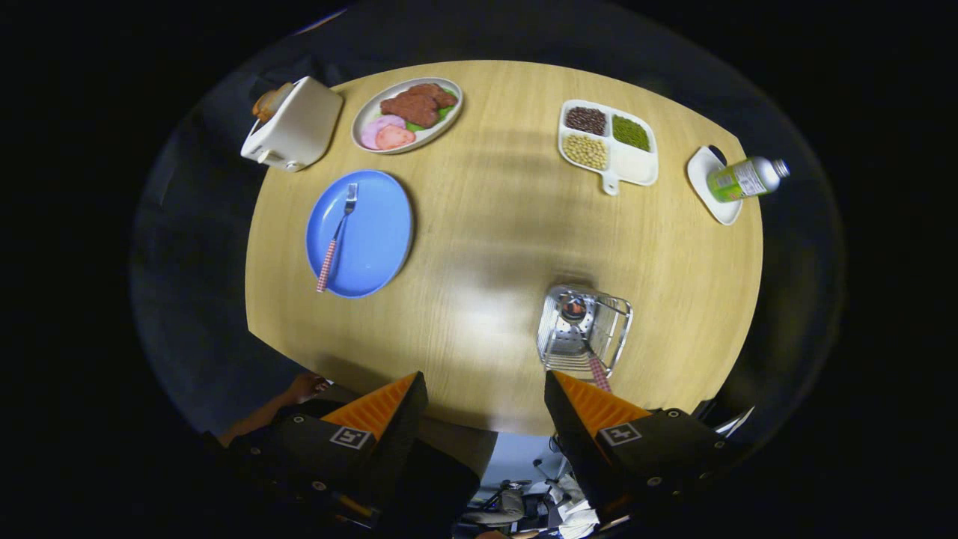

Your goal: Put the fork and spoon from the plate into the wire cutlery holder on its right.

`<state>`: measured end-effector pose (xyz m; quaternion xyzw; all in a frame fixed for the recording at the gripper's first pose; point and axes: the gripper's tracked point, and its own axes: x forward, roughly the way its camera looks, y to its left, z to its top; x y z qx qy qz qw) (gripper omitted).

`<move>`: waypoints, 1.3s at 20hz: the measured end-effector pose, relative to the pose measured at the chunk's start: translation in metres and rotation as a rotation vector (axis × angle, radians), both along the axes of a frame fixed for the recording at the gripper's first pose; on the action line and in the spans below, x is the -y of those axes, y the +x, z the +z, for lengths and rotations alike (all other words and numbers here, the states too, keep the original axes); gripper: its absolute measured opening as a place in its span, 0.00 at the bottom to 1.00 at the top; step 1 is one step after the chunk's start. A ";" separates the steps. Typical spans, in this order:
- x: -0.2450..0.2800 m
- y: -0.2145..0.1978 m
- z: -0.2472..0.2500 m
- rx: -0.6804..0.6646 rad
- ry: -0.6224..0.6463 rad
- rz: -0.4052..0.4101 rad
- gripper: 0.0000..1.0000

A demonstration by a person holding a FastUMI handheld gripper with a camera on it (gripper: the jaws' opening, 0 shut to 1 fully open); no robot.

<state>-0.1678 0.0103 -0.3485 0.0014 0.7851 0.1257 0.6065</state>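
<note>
The tool (485, 393) hangs high above the round pale wooden tabletop (501, 247) with its two fingers spread wide apart and nothing between them. Just ahead of the right finger stands the shiny wire cutlery holder (584, 329), and a utensil with a red-and-white checked handle (596, 372) already leans inside it, its handle poking out toward the tool; by its rounded head at the holder's bottom it is probably the spoon, though that is hard to make out. Well beyond the left finger and off to that side lies the round blue plate (374, 247), and on it rests the metal fork with a red-and-white checked handle (337, 236), tines pointing away from the tool and the handle end reaching the plate's near rim. So the fork appears to be what is left to move. It looks light, thin and stiff; the steel neck is likely slick, while the patterned handle is broader and would give a surer hold. A grasp across the handle near its middle seems best, since the end overhanging the rim leaves room for a finger on each side. The plate may slide if pushed. Farther off sit an oval dish of sliced meat (408, 114), a white divided tray of beans (608, 142), a cream toaster (293, 126) and a bottle lying on a small white dish (741, 181).
</note>
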 end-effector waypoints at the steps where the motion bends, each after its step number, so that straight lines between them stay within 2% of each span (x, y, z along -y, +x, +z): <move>1: -0.015 0.000 0.000 0.012 0.017 0.005 0.95; 7: -0.097 0.000 -0.018 0.024 0.073 0.088 0.97; 13: -0.167 0.004 -0.050 0.003 0.087 0.092 0.97; 19: -0.221 0.002 -0.082 -0.053 0.074 0.001 0.95; 24: -0.235 0.001 -0.113 -0.082 0.020 -0.075 0.82; 26: -0.238 -0.001 -0.122 -0.087 -0.001 -0.073 0.76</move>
